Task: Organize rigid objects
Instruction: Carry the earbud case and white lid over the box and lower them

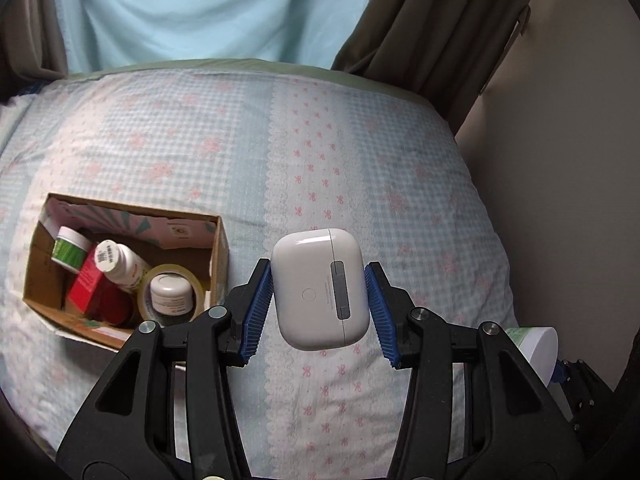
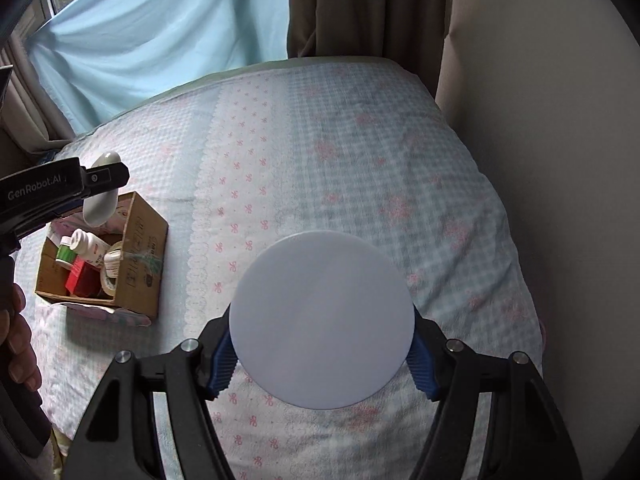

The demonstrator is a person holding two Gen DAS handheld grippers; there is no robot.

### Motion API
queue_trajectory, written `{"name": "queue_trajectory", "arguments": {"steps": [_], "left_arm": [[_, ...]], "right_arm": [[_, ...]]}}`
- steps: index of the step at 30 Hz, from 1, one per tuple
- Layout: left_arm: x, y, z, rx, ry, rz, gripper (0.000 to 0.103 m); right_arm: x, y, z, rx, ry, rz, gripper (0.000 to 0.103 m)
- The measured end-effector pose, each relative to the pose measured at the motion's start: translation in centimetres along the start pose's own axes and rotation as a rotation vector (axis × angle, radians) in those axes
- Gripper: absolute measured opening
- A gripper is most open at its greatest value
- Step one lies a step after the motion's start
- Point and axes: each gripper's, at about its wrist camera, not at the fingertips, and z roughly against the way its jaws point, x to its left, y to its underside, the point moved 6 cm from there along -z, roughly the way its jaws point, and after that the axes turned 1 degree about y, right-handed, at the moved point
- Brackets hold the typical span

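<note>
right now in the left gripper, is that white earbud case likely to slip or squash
The earbud case looks like a hard shell, so it probably won't squash. Its glossy rounded sides could slip: the left gripper pinches it only at its blue pads. It's probably light.

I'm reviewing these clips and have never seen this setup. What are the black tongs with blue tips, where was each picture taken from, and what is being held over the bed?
There is no robot: a person holds a hand-operated gripper in each hand, each with a fisheye camera looking along its fingers. In the left wrist view, the left gripper is shut on a white earbud case. In the right wrist view, the right gripper is shut on a round white container, seen end-on, so its exact type is unclear. On the patterned bedspread sits an open cardboard box holding small jars, a white bottle, a red box and a tape roll.
</note>
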Motion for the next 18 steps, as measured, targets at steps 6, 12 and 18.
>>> {"name": "queue_trajectory", "arguments": {"steps": [6,12,18], "left_arm": [[4.4,-1.9,7.1,-0.066,-0.034,0.032,0.043],[10.8,-3.3,11.5,-0.093,-0.038,0.079,0.043],[18.0,-4.5,12.7,-0.07,-0.027,0.068,0.043]], "right_arm": [[5.9,-3.5,4.3,-0.047,-0.081,0.101,0.066],[12.8,-5.7,6.3,-0.056,-0.14,0.136,0.066],[19.6,-7.3,6.1,-0.043,-0.15,0.102,0.066]]}}
